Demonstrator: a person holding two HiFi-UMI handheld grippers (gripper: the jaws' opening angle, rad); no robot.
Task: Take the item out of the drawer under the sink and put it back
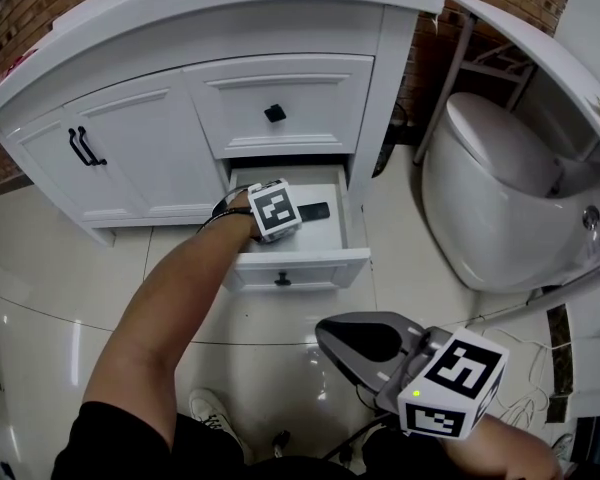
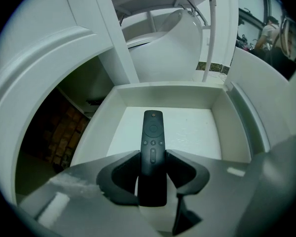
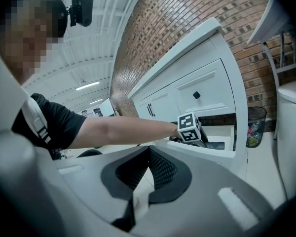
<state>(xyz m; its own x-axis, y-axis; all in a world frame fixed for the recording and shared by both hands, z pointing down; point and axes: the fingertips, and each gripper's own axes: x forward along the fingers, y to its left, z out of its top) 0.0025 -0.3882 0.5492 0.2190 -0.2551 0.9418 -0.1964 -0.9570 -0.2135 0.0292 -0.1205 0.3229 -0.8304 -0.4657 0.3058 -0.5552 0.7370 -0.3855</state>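
Observation:
The bottom drawer (image 1: pixel 298 260) of the white sink cabinet stands pulled out. A black remote control (image 2: pixel 153 137) lies lengthwise on the drawer's white floor (image 2: pixel 197 132); in the head view the remote (image 1: pixel 316 211) shows just right of the marker cube. My left gripper (image 2: pixel 153 154) reaches steeply down into the drawer, and its jaws press on both long sides of the remote's near end. My right gripper (image 1: pixel 352 340) hangs low over the floor in front of the cabinet, away from the drawer. In its own view the right gripper (image 3: pixel 148 150) is shut with nothing in it.
Above the open drawer is a closed drawer (image 1: pixel 280 103) with a black knob, and cabinet doors (image 1: pixel 110 158) sit to the left. A white toilet (image 1: pixel 500 198) stands at the right. A mesh bin (image 3: pixel 256 125) sits beside the cabinet. Glossy tiles (image 1: pixel 40 268) cover the floor.

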